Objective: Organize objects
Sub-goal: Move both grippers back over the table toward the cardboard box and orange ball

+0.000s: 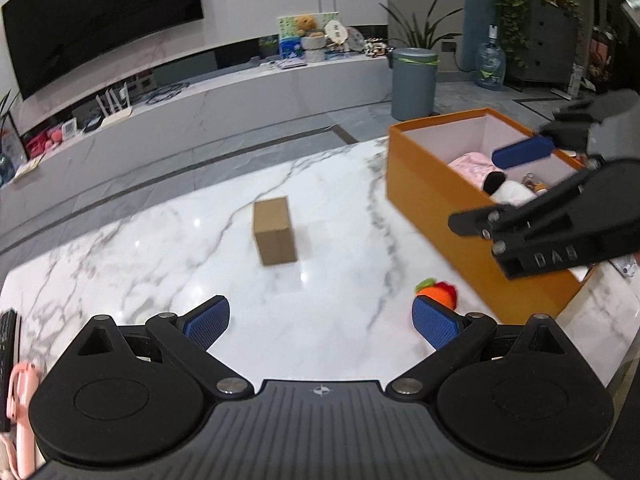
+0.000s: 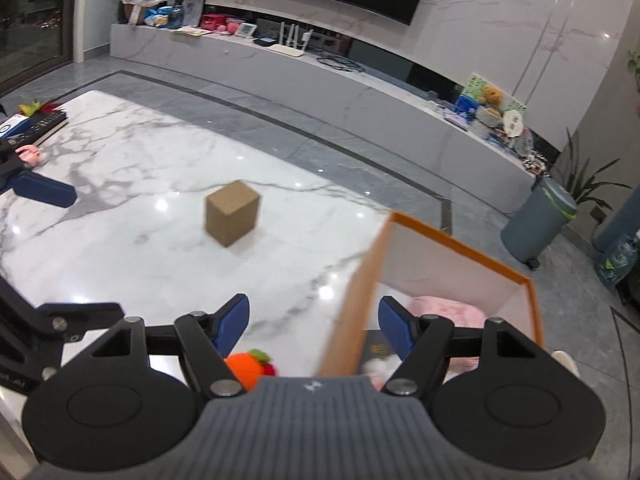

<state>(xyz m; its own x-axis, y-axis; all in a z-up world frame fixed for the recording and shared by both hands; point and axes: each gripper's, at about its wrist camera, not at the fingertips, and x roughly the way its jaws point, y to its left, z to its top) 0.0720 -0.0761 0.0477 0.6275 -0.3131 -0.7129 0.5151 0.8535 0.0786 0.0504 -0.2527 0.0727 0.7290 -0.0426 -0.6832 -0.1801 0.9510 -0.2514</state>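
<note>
Both the left tongs [image 1: 321, 322] and right tongs [image 2: 314, 322] are held wide apart, empty. The cardboard box [image 1: 275, 230] is seen mid-counter [image 1: 160, 240], apart from the orange box [image 1: 436, 200] at the counter's edge.

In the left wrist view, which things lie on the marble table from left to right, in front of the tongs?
Small cardboard box → orange and red plush toy → orange storage box, open on top, with a pink item inside.
</note>
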